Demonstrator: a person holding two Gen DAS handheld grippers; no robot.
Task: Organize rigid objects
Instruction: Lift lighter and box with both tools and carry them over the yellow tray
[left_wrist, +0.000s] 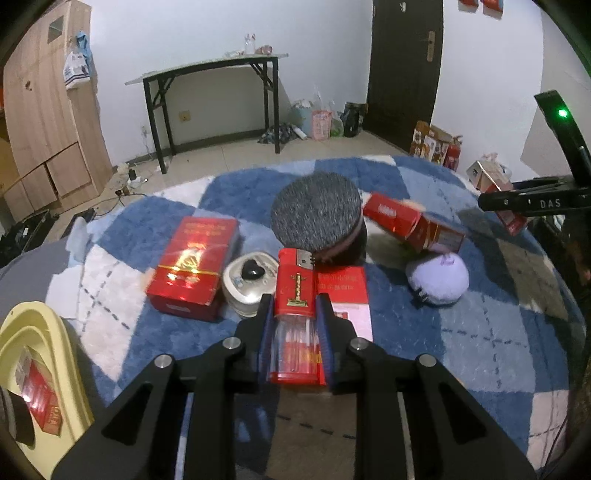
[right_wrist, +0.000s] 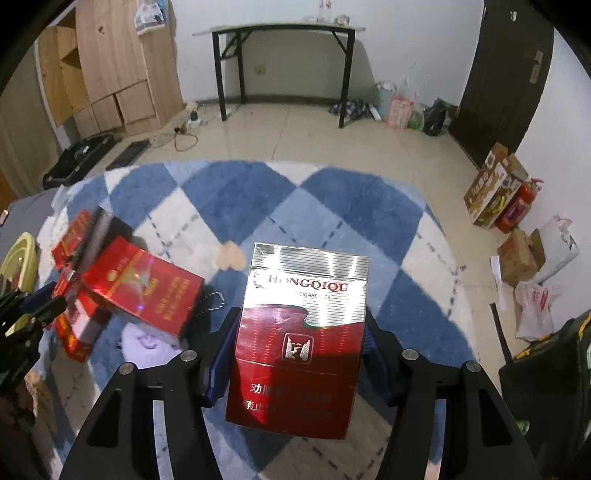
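Left jaws pinch a red lighter (left_wrist: 294, 317) with a clear lower tank, blue pads (left_wrist: 325, 332) pressed flat on both its sides; left gripper (left_wrist: 293, 306) points down toward the blue-and-white checkered blanket (left_wrist: 461, 332). Lighter sits upright between the jaws, metal top away from the camera.

Right jaws clamp a red-and-silver cigarette pack (right_wrist: 299, 339) by its two narrow sides, spread only as wide as the pack. Right gripper (right_wrist: 299, 325) holds it clear above the blanket, printed face toward the camera, silver top farthest away.

Still on the blanket, left wrist view:
- large red box (left_wrist: 192, 266), lying flat, left of the lighter
- small silver case with a black heart on the lid (left_wrist: 251, 284), just beside that box, right behind the left jaw
- flat red pack (left_wrist: 345, 291) just right of the lighter, partly hidden by the right-hand jaw
- round grey-topped container (left_wrist: 317, 218) behind the lighter
- tilted red carton (left_wrist: 413, 223), leaning right of the grey container
- lavender plush ball (left_wrist: 437, 278) just below the carton; can't tell whether they touch

Yellow basket (left_wrist: 44, 354) at the lower-left edge, with a red pack (left_wrist: 40, 398) inside.

Right wrist view shows the same red cartons (right_wrist: 147, 291) piled to the left of the held pack, blurred; left gripper's tip at the far-left edge.
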